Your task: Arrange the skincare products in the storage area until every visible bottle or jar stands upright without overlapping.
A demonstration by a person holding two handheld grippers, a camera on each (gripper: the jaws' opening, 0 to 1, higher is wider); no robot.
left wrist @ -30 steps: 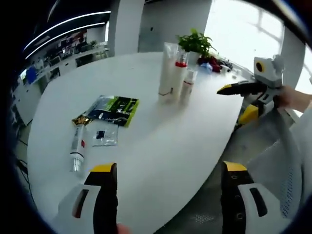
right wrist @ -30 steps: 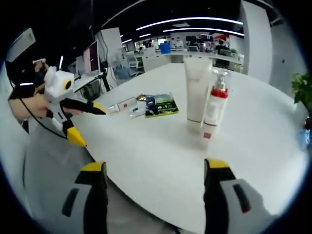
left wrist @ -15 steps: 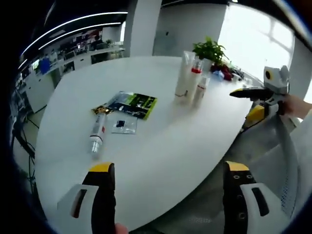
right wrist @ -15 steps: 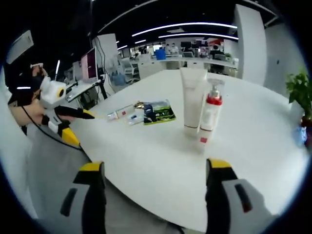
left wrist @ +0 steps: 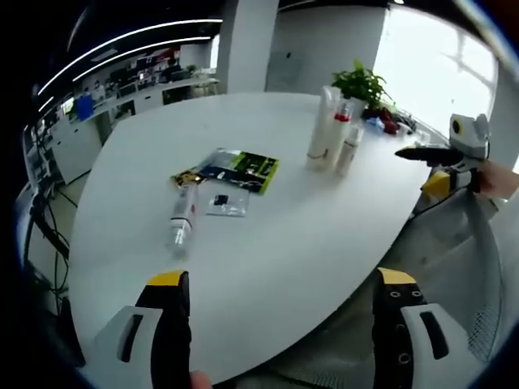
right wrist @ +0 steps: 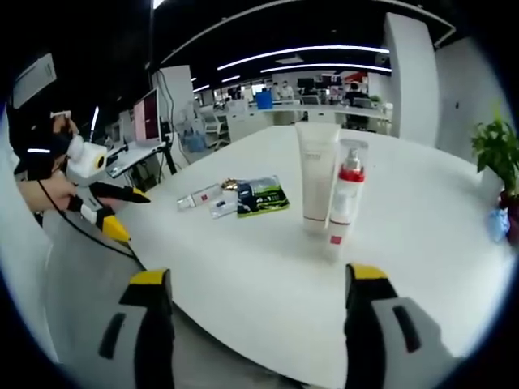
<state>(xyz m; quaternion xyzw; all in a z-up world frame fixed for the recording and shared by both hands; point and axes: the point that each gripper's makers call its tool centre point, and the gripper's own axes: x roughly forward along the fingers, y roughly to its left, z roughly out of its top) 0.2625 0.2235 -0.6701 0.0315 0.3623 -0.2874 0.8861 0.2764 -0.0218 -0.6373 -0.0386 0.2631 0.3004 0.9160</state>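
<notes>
Both jaw pairs spread wide, gripping nothing, off the near edge of the white table (left wrist: 308,219). Left gripper (left wrist: 280,340) facing a tube (left wrist: 180,220) lying flat beside green sachets (left wrist: 243,166). Right gripper (right wrist: 255,332) facing an upright white tube (right wrist: 315,170), pump bottle (right wrist: 346,188) and small bottle (right wrist: 334,233), clustered close together.

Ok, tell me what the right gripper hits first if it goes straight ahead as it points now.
Probably the pump bottle with the red collar, standing beside the tall white tube on the white table. The right gripper is open and short of the table edge; depth is unclear.
</notes>
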